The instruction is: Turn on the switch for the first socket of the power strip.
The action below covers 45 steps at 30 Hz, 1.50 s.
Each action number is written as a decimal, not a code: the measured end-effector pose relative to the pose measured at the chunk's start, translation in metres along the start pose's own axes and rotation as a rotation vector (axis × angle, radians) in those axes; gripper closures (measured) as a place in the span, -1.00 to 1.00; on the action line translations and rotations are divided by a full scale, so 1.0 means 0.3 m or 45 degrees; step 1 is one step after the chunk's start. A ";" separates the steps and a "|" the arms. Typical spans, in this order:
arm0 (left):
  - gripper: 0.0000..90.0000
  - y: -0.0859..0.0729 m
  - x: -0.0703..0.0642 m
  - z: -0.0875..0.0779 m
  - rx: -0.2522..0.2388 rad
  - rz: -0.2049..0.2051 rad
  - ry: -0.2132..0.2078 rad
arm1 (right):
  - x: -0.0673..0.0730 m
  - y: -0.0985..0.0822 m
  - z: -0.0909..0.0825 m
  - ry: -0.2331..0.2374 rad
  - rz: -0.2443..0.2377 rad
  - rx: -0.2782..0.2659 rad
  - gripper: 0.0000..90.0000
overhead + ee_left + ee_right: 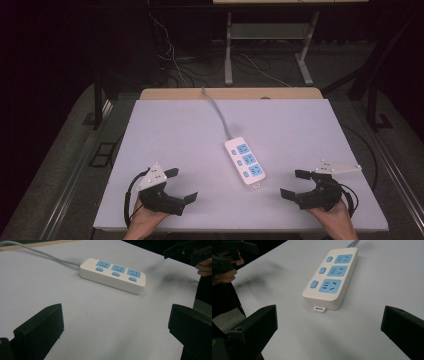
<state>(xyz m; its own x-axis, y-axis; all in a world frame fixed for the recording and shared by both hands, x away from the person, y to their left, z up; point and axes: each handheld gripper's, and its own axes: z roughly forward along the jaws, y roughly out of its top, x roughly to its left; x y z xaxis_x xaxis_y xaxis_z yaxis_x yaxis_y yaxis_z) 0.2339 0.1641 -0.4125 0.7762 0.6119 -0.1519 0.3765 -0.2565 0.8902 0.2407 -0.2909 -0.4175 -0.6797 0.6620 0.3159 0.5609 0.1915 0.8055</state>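
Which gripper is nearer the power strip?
Right. The right gripper sits just off the near end of the power strip; the left gripper waits farther away on its other side, both open.

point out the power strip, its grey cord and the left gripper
power strip [245,162], high view, on its middle blue socket
grey cord [218,112], high view, mid-length on the table
left gripper [181,185], high view, midway between its open jaws

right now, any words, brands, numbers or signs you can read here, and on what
None can be read.
Power strip: blue socket faces and blue switches, no print that shows.
Left tool and right tool: black jaws and grey plates, no legible marking.
Table: plain, no text.
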 end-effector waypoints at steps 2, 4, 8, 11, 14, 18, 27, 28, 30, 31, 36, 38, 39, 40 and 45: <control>-1.00 -0.001 0.001 -0.001 0.000 -0.002 -0.002 | -0.001 -0.001 0.000 -0.001 0.005 0.003 -1.00; -1.00 -0.002 0.000 -0.002 0.005 -0.003 -0.003 | -0.002 -0.002 -0.001 -0.001 0.006 0.005 -1.00; -1.00 -0.002 -0.001 -0.004 0.004 0.000 -0.007 | -0.003 -0.003 -0.002 0.000 0.002 0.002 -1.00; -1.00 -0.002 0.001 -0.006 0.003 -0.005 -0.015 | -0.005 -0.003 -0.002 -0.002 0.004 0.004 -1.00; -1.00 0.000 0.003 -0.011 0.010 -0.004 -0.008 | -0.006 -0.004 -0.004 0.000 0.004 0.005 -1.00; -1.00 0.001 0.014 -0.020 -0.002 -0.031 -0.014 | -0.008 -0.006 -0.004 -0.001 0.008 0.011 -1.00; -1.00 0.016 0.012 -0.022 0.007 -0.037 -0.032 | -0.010 -0.007 -0.002 -0.001 0.013 0.022 -1.00; -1.00 0.021 0.009 -0.019 0.021 -0.029 -0.036 | -0.010 -0.007 -0.002 -0.002 0.014 0.022 -1.00; -1.00 0.023 0.007 -0.016 0.025 -0.035 -0.040 | -0.011 -0.007 -0.002 -0.001 0.016 0.025 -1.00; -1.00 0.026 0.008 -0.014 0.037 -0.034 -0.047 | -0.011 -0.007 -0.002 -0.002 0.014 0.026 -1.00; -1.00 0.041 0.010 -0.006 0.068 -0.033 -0.058 | -0.010 -0.007 -0.004 -0.006 0.012 0.020 -1.00; -1.00 0.046 0.014 -0.005 0.078 -0.034 -0.062 | -0.010 -0.007 -0.005 -0.008 0.014 0.021 -1.00; -1.00 0.048 0.016 -0.006 0.084 -0.033 -0.063 | -0.011 -0.007 -0.004 -0.008 0.015 0.021 -1.00; -1.00 0.050 0.018 -0.006 0.085 -0.036 -0.061 | -0.012 -0.007 -0.005 -0.007 0.016 0.020 -1.00; -1.00 0.066 0.031 -0.003 0.090 -0.050 -0.075 | -0.014 -0.009 -0.008 -0.006 0.026 0.006 -1.00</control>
<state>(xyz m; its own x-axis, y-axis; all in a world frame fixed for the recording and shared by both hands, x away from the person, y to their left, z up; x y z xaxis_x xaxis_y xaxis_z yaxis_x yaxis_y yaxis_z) 0.2480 0.1653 -0.3960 0.7876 0.5783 -0.2128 0.4404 -0.2867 0.8508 0.2410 -0.2960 -0.4197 -0.6659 0.6692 0.3296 0.5765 0.1812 0.7967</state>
